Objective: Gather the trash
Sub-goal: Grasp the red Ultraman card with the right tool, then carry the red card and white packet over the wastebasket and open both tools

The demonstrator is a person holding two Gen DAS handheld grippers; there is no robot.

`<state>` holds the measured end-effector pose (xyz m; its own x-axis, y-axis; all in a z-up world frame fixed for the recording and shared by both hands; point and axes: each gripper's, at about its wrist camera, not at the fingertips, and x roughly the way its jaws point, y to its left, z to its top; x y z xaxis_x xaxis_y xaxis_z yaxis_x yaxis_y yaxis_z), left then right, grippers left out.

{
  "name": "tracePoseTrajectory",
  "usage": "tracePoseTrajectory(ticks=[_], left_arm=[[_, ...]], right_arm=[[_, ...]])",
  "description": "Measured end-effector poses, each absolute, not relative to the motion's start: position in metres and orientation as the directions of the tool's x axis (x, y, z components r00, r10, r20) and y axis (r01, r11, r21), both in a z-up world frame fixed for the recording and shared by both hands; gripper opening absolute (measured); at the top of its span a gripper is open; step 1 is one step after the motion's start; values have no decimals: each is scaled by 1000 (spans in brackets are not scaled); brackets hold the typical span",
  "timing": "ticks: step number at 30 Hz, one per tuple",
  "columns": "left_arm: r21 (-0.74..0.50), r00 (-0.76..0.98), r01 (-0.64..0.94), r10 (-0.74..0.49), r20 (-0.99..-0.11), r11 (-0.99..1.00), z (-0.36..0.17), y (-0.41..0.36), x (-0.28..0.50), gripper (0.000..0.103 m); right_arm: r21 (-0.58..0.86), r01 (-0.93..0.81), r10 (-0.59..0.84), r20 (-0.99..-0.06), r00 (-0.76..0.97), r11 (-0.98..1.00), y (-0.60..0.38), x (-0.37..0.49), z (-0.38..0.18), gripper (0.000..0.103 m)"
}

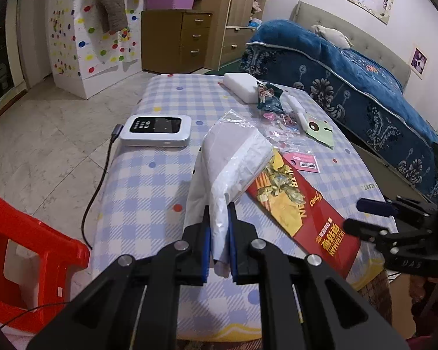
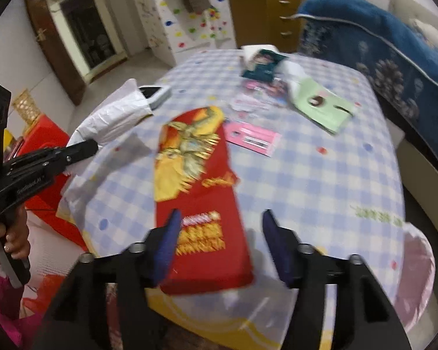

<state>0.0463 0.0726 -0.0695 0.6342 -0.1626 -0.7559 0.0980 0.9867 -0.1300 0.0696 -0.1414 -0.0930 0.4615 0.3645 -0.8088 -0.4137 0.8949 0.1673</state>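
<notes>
My left gripper (image 1: 219,210) is shut on a white plastic bag (image 1: 233,157), held above the checked table; the bag also shows in the right wrist view (image 2: 114,116). My right gripper (image 2: 219,218) is open just above the near end of a red Ultraman packet (image 2: 195,186), which lies flat on the table (image 1: 295,201). Farther back lie a pink card (image 2: 254,138), a green card (image 2: 327,108), a dark teal wrapper (image 2: 262,64) and small clear wrappers (image 2: 257,99).
A white device (image 1: 156,129) with a cable sits at the table's left edge. A white block (image 1: 242,86) lies at the far end. A red plastic stool (image 1: 20,259) stands at the left. A bed with a blue blanket (image 1: 350,73) runs along the right.
</notes>
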Motion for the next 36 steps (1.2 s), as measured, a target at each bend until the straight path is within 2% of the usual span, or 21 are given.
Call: tracePoseTrajectory(ticks=[2,3,11,16,18,19,20,22,24,25,27,28,29,32,36], left_arm=[[-132,632,91,-160,-758,987,-69,76,44,8],[-134,632,86,-158,-759,987,-69,78,43,8],[-153,625,67,-161,-764,986,-74,88,43,8],[-158,626,69,-166,-762,985,-74,88,44,8],[-158,628,65,-164,-761,985,-73,89,44,8],[-158,629,62,-161,-760,986,-73,90,44,8],[-158,631,57,-158,-760,986,-72,91,43,8],[-159,636,47,-152,-757,986,-70,94,43,8],[-159,640,44,-150,-754,986,-67,94,42,8],[-156,642,44,-148,-753,987,-66,94,41,8],[-153,644,47,-147,-751,987,-64,93,40,8],[-153,645,48,-147,-750,987,-63,92,40,8],[-152,645,49,-147,-750,987,-63,92,39,8],[-151,635,55,-151,-757,987,-66,89,40,8],[-153,622,64,-159,-767,986,-71,84,43,8]], right_arm=[[158,-446,373,-811,451,881,-128,76,-97,83],[147,-457,370,-814,448,877,-121,79,-99,87],[58,-499,313,-838,447,865,-88,97,-116,90],[10,-518,291,-837,464,855,-82,95,-118,88],[13,-525,303,-829,470,851,-83,92,-117,77],[10,-534,308,-826,472,846,-82,89,-116,57],[-1,-542,311,-818,484,840,-81,85,-112,33],[-6,-525,298,-818,492,851,-82,83,-109,9],[65,-528,349,-818,457,846,-88,84,-108,10],[94,-533,371,-818,440,841,-90,84,-108,15],[116,-536,395,-806,442,836,-96,80,-104,44],[113,-536,401,-793,459,836,-99,77,-101,67],[106,-533,407,-773,486,839,-104,76,-96,76],[94,-495,377,-772,511,864,-115,86,-94,88],[100,-447,335,-807,486,889,-128,108,-106,89]])
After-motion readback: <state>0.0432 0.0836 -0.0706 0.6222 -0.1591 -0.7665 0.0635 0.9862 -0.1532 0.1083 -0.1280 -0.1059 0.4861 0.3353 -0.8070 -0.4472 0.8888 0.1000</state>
